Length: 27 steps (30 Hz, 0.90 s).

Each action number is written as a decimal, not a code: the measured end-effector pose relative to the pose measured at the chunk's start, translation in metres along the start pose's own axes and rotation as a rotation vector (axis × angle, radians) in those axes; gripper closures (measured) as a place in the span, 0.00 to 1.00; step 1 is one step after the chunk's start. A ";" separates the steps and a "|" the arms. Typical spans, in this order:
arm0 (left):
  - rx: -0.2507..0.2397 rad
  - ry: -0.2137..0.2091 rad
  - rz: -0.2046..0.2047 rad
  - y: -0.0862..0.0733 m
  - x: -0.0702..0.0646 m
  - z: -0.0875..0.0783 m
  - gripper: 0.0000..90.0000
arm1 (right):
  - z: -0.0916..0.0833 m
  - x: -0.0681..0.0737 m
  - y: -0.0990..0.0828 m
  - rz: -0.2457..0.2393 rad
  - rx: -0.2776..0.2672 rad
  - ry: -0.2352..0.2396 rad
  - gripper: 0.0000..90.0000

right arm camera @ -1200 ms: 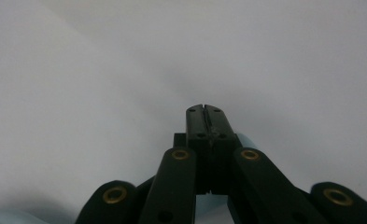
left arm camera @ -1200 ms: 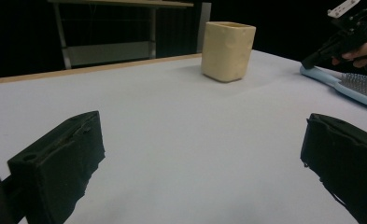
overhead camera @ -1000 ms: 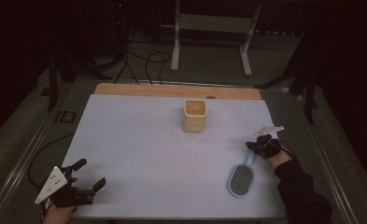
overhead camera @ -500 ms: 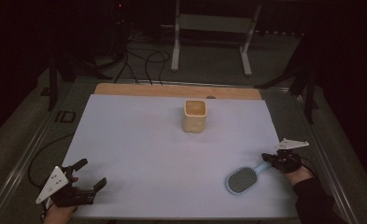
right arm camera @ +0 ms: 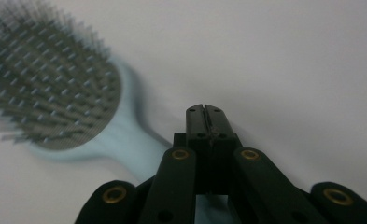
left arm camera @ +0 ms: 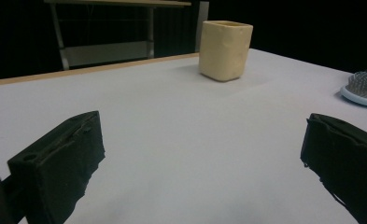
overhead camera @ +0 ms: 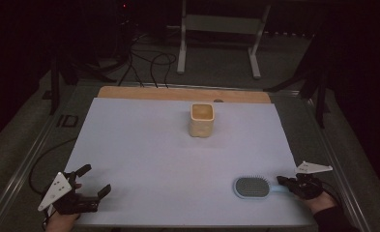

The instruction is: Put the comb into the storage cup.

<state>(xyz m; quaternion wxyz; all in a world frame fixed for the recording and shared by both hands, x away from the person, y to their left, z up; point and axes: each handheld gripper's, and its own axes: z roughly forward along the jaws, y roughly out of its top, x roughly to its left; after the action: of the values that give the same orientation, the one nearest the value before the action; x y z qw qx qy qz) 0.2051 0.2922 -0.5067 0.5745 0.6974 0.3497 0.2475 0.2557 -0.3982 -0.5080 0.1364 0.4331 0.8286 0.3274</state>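
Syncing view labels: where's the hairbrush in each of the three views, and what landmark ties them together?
High view: hairbrush lies lower right on the white sheet, bristles up, handle toward the right gripper.
Left gripper view: brush head at the far right edge.
Right gripper view: upper left, blurred, handle running under the shut jaws.
Shared landmark: the white sheet; the yellow cup appears in two views.

Wide open white sheet (overhead camera: 144, 159) through the middle, nothing on it but the cream cup (overhead camera: 201, 119) up at 12 o'clock and the pale blue hairbrush (overhead camera: 252, 187) lying flat down at 4 o'clock. The left gripper (overhead camera: 93, 180) at 7 o'clock has bare sheet all the way ahead to the cup
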 end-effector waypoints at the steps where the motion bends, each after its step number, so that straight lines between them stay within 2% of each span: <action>1: 0.000 0.000 0.000 0.000 0.000 0.000 0.00 | -0.001 0.002 -0.002 -0.003 0.007 0.006 1.00; 5: -0.001 -0.001 0.002 0.000 0.000 0.000 0.00 | -0.006 0.009 -0.006 0.019 0.001 0.029 1.00; 8: 0.000 0.000 0.001 0.000 0.000 0.000 0.00 | -0.010 0.013 -0.007 0.034 0.023 0.042 1.00; 13: 0.002 -0.002 0.005 0.000 0.000 0.000 0.00 | -0.011 0.017 -0.005 0.015 0.080 0.077 1.00; 16: 0.000 0.000 0.004 0.000 0.000 0.000 0.00 | -0.009 0.023 -0.004 -0.018 0.121 0.120 1.00; 19: 0.000 0.001 0.003 0.000 0.000 0.000 0.00 | -0.006 0.029 -0.005 -0.039 0.134 0.156 1.00; 24: 0.000 0.000 0.003 0.000 0.000 0.000 0.00 | -0.006 0.028 -0.008 -0.027 0.122 0.156 0.99; 27: 0.000 0.000 0.004 0.000 0.000 0.000 0.00 | -0.009 0.028 -0.007 -0.026 0.110 0.129 0.97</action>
<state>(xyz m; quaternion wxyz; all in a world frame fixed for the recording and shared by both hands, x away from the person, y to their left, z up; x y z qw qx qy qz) 0.2051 0.2921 -0.5063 0.5742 0.6980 0.3484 0.2486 0.2307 -0.3825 -0.5045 0.0631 0.4074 0.8579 0.3067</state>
